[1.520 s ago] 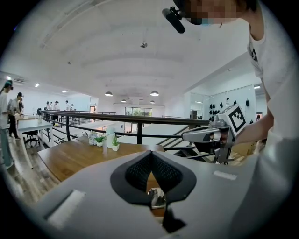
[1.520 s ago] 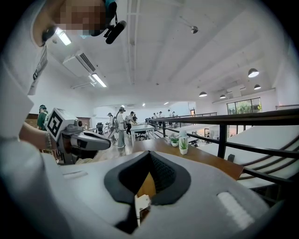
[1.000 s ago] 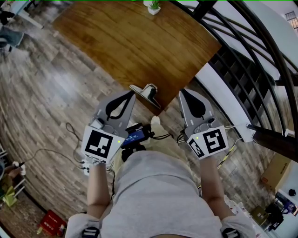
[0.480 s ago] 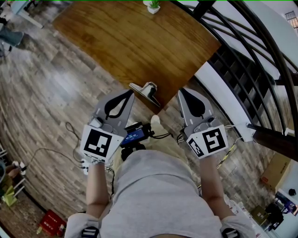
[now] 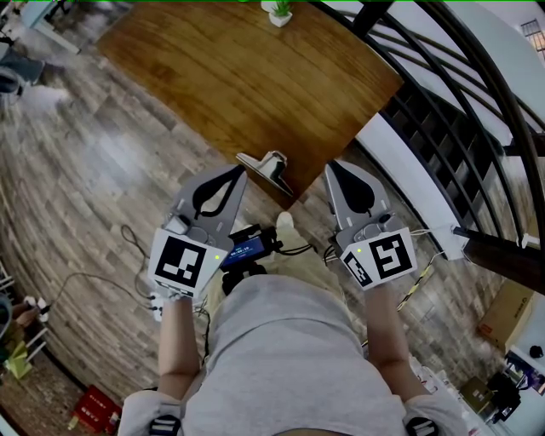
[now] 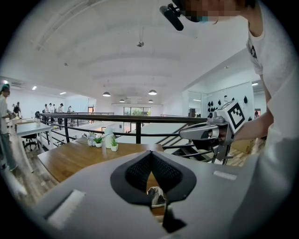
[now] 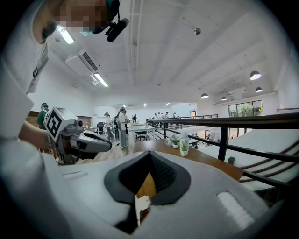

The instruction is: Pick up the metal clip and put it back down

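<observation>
The metal clip [image 5: 268, 170] lies on the near corner of the brown wooden table [image 5: 247, 77]. My left gripper [image 5: 240, 173] hovers just left of the clip, its jaws shut and empty. My right gripper [image 5: 332, 168] is held to the right of the clip, off the table's edge, also shut with nothing in it. In the left gripper view the clip [image 6: 157, 196] shows low through the gap under the closed fingertips, and the right gripper [image 6: 205, 133] hangs at the right. The right gripper view shows the left gripper [image 7: 79, 140] at the left.
Small potted plants [image 5: 281, 12] stand at the table's far edge. A dark railing [image 5: 460, 102] runs along the right side. Cables [image 5: 128, 247] lie on the plank floor at the left. A small device [image 5: 247, 249] hangs at the person's waist.
</observation>
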Motion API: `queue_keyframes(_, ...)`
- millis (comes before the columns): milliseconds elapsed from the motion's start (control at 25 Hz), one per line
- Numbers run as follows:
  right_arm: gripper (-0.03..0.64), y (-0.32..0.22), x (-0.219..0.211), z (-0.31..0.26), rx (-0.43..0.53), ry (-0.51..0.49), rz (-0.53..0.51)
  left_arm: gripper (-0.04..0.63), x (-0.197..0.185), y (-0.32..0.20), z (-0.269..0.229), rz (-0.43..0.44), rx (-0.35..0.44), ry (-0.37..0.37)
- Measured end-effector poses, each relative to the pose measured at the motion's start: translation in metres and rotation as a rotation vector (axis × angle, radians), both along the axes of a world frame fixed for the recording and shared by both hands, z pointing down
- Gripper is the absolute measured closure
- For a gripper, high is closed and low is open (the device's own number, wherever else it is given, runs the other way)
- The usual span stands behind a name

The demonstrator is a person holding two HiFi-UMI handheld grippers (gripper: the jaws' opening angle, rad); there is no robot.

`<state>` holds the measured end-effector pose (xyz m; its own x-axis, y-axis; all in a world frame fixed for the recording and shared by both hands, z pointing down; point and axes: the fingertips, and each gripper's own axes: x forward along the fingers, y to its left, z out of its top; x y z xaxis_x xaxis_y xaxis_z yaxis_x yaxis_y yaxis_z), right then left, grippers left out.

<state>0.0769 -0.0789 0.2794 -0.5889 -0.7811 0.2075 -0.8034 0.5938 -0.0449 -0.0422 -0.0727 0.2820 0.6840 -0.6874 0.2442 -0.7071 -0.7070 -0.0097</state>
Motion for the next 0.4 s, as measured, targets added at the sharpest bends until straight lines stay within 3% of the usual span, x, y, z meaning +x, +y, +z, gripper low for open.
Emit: queue_keyframes(400,0.617,-0.0002,-0.0015,-0.0001,0.000,0.006,-0.004,0.583,0.0015,-0.0006,0.0006,0.006,-0.004,0.000)
